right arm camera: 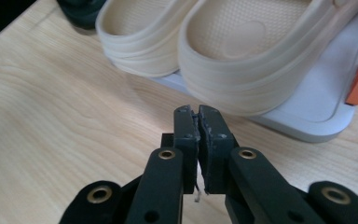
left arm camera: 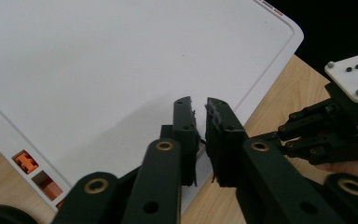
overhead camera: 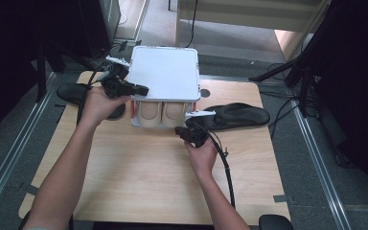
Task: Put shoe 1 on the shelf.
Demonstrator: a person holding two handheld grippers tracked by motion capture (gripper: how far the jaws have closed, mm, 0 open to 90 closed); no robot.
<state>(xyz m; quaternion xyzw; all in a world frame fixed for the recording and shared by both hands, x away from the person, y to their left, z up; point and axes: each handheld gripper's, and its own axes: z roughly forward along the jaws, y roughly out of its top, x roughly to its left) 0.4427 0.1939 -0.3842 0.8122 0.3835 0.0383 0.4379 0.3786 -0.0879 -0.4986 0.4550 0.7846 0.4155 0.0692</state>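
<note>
At twelve o'clock on the wooden table [overhead camera: 139,167], the left gripper [left arm camera: 199,108] hangs slightly apart over the white shoe rack [overhead camera: 164,72], while the right gripper [right arm camera: 197,113] sits nearly together before beige clogs [right arm camera: 242,51].

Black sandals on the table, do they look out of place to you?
Yes. One black sandal lies right of the white rack, the other off its left side, split apart, while the beige pair sits neatly together inside the rack.

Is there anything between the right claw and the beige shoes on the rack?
Nothing visible. The right claw points straight at the beige shoes, with bare table between them.
</note>
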